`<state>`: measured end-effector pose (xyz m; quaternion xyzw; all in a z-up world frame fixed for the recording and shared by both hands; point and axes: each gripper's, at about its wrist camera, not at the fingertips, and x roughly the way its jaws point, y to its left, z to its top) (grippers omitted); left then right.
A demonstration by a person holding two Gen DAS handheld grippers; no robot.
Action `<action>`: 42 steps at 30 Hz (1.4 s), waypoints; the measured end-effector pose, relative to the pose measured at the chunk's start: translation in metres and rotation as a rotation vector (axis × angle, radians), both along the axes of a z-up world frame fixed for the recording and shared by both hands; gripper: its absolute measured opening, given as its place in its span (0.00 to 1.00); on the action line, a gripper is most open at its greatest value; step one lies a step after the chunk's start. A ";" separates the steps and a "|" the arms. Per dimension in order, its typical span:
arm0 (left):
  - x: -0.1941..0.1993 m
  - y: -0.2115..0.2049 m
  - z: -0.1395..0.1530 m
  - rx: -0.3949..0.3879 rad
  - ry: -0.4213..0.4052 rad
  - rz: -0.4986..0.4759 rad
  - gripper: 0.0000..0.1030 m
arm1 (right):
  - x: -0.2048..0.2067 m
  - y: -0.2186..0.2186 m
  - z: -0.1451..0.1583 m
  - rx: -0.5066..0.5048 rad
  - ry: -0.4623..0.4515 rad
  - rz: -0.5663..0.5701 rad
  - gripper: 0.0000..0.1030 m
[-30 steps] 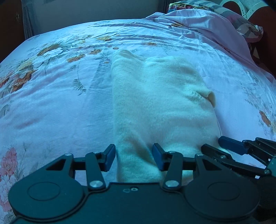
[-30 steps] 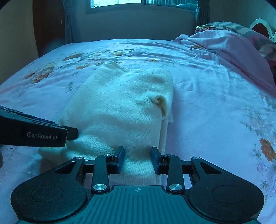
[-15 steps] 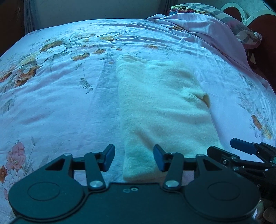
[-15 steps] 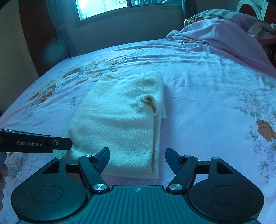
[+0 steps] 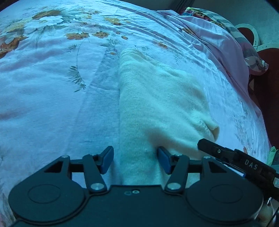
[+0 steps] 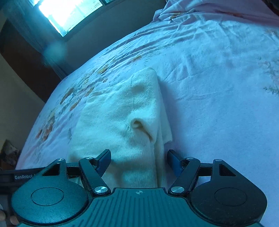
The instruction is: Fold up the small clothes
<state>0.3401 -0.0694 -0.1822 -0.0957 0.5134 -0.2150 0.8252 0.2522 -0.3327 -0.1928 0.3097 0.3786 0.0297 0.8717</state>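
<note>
A cream knitted garment [image 5: 157,104] lies folded lengthwise into a long strip on the floral bedsheet [image 5: 52,87]; it also shows in the right wrist view [image 6: 122,118], with a small puckered opening near its right edge. My left gripper [image 5: 136,159] is open, its jaws astride the near left corner of the strip. My right gripper [image 6: 139,161] is open, its jaws astride the near right corner. The right gripper's finger [image 5: 226,153] shows at the lower right of the left wrist view. Neither pair of jaws is closed on the cloth.
A crumpled pink blanket and patterned pillow [image 5: 226,40] lie at the far right of the bed. A dark headboard [image 5: 265,73] stands behind them. A window [image 6: 69,12] and curtain are beyond the bed's far side. The pink sheet [image 6: 218,87] spreads right of the garment.
Both grippers have dropped low and moved forward onto the garment's near end, each tilted. The right gripper's jaws stay wide after opening about a second ago. The garment has not moved.
</note>
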 end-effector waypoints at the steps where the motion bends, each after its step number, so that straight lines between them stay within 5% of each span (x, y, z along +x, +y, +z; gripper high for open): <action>1: 0.005 0.000 -0.003 -0.024 0.013 0.003 0.53 | 0.007 -0.004 -0.003 0.017 -0.001 -0.011 0.68; 6: 0.018 -0.006 -0.016 -0.093 0.050 0.007 0.50 | 0.035 -0.017 -0.014 0.079 -0.017 -0.031 0.66; 8: 0.018 -0.008 -0.015 -0.094 0.048 0.017 0.47 | 0.043 -0.014 -0.014 0.045 -0.001 -0.019 0.33; 14: 0.004 -0.006 0.011 -0.062 -0.032 0.015 0.27 | 0.030 -0.003 0.007 0.051 -0.084 0.019 0.23; 21: -0.035 0.045 0.063 -0.069 -0.149 0.030 0.24 | -0.003 0.052 0.061 0.010 -0.229 0.135 0.23; 28: -0.087 0.108 0.066 -0.017 -0.180 0.079 0.24 | -0.044 0.112 0.059 0.022 -0.266 0.245 0.23; 33: -0.111 0.133 0.018 0.038 -0.098 0.125 0.28 | -0.058 0.124 0.012 0.071 -0.102 0.203 0.25; 38: -0.105 0.146 0.036 0.014 -0.116 0.142 0.28 | -0.055 0.099 0.011 0.181 -0.059 0.143 0.51; 42: -0.075 0.146 0.043 -0.009 -0.102 0.146 0.30 | -0.023 0.087 0.006 0.290 -0.028 0.090 0.57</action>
